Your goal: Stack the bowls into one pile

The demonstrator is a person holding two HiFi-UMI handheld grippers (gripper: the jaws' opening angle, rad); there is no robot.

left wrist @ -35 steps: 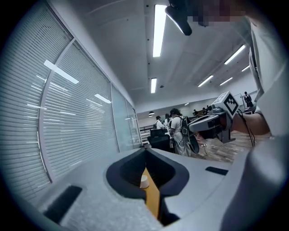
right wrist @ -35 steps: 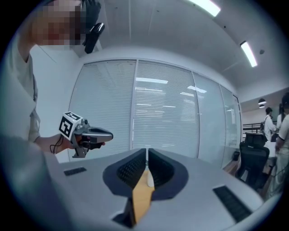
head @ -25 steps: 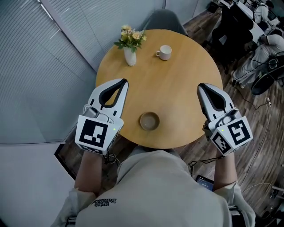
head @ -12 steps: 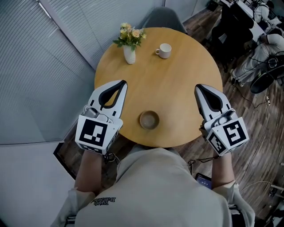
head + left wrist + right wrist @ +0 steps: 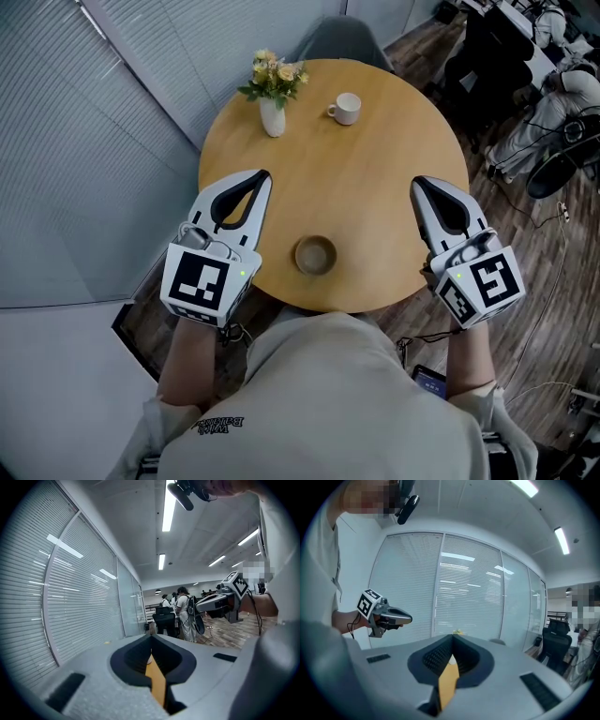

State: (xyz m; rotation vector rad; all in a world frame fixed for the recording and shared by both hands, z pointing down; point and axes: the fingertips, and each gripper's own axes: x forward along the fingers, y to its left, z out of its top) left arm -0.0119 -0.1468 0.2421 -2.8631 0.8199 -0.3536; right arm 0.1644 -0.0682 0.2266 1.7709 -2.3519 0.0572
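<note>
One bowl [image 5: 316,254], with one cup [image 5: 346,108] and one vase [image 5: 273,117] beyond it, on the desk [image 5: 375,178]. Flanking the bowl, left claw [image 5: 261,175] and right claw [image 5: 419,183] are both pressed together, empty.

The round worktop [image 5: 375,187] is smooth light wood with a soft sheen. The bowl [image 5: 316,254] is brown and wood-like. The cup [image 5: 346,108] and vase [image 5: 273,119] are glossy white, like ceramic. The left tongs [image 5: 262,175] and right tongs [image 5: 418,182] are matt, finely grained pale plastic. The floor [image 5: 534,272] is dark wood plank.
</note>
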